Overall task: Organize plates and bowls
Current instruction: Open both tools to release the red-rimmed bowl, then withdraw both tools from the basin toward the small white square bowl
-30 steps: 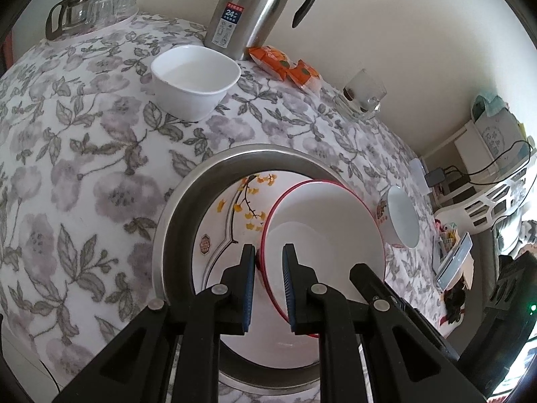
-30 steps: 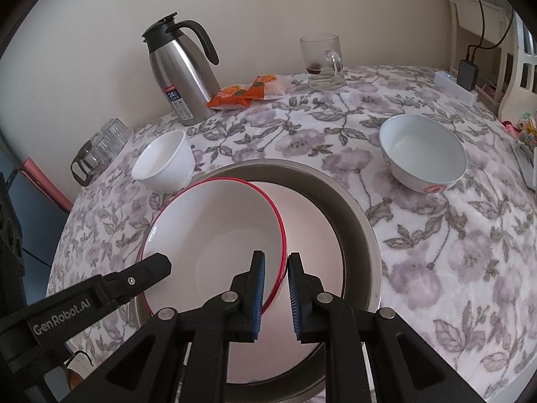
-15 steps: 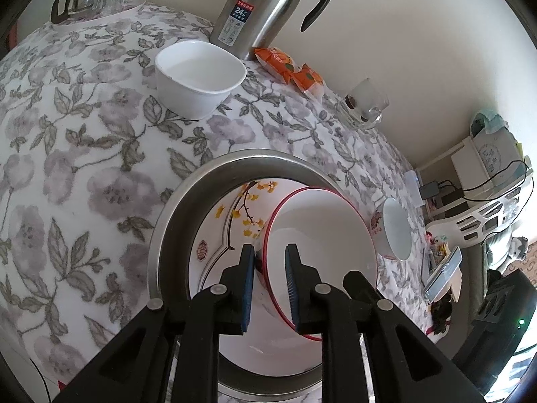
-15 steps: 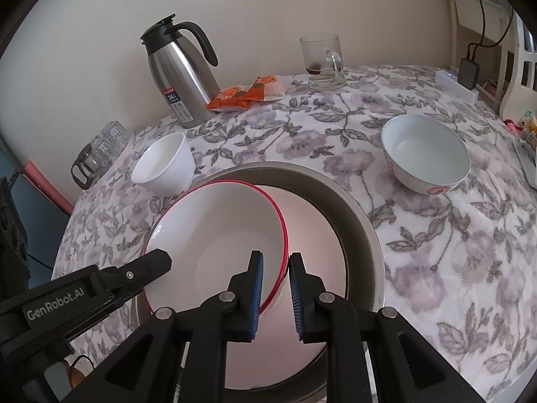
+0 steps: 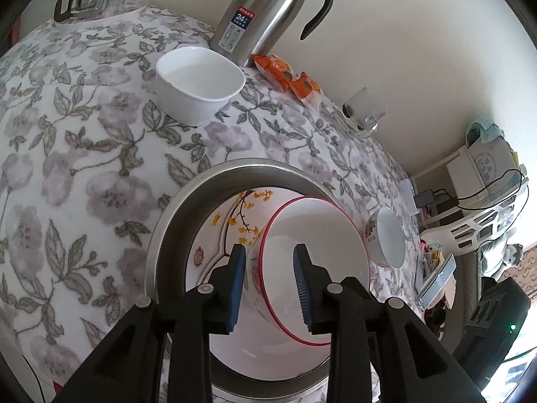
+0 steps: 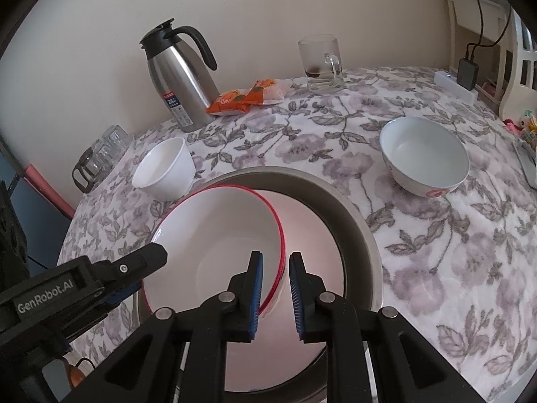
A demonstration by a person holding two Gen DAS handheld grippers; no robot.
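A red-rimmed white bowl (image 5: 312, 255) sits tilted on a flower-painted plate (image 5: 218, 252) inside a steel basin (image 5: 174, 221). My left gripper (image 5: 268, 285) is open, its fingers either side of the bowl's left rim. My right gripper (image 6: 275, 295) is open, straddling the bowl's right rim (image 6: 280, 235) with small gaps. The bowl (image 6: 214, 241) and basin (image 6: 362, 235) also show in the right wrist view, with my left gripper's finger (image 6: 141, 262) at the bowl's left edge.
A small white bowl (image 5: 201, 84) (image 6: 164, 171) stands behind the basin, a larger patterned bowl (image 6: 423, 158) (image 5: 386, 238) to the right. At the back stand a steel thermos (image 6: 181, 77), orange snack packets (image 6: 248, 95), a glass mug (image 6: 322, 63) and glassware (image 6: 100, 154).
Both grippers have opened from the bowl's rim, the left one wider. The bowl now rests tilted on the plate in the basin.
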